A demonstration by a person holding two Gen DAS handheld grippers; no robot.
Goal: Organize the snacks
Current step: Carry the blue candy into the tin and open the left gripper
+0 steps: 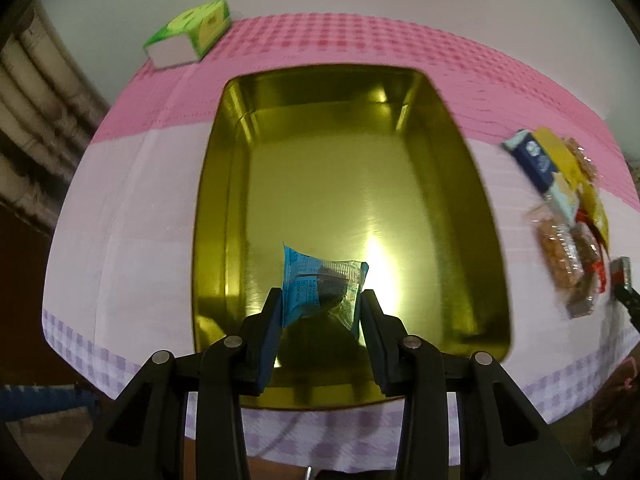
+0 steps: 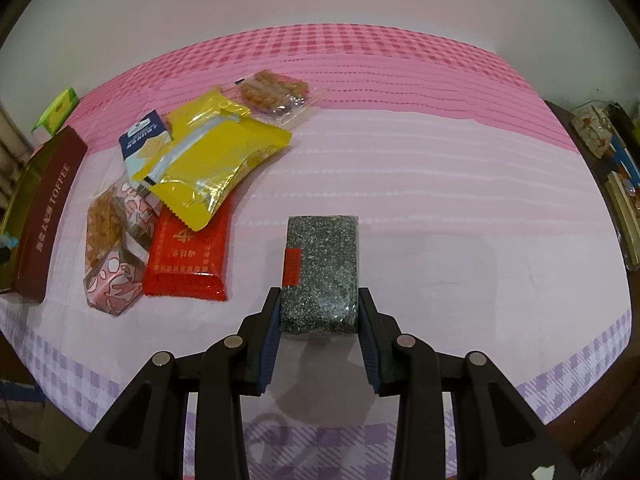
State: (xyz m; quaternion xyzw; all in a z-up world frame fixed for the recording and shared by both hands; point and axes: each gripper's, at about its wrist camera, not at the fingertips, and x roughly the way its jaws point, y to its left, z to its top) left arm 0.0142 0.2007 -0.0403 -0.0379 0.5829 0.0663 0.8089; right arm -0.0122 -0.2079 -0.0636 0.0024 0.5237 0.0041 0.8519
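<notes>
A small blue snack packet (image 1: 320,288) sits clamped between the fingers of the left claw (image 1: 320,312), above the near end of the gold tin (image 1: 224,200). The right claw (image 2: 319,312) grips a speckled dark bar (image 2: 320,272), seemingly just above the bench (image 2: 460,208); ahead-left lies the snack pile (image 2: 200,168).
</notes>
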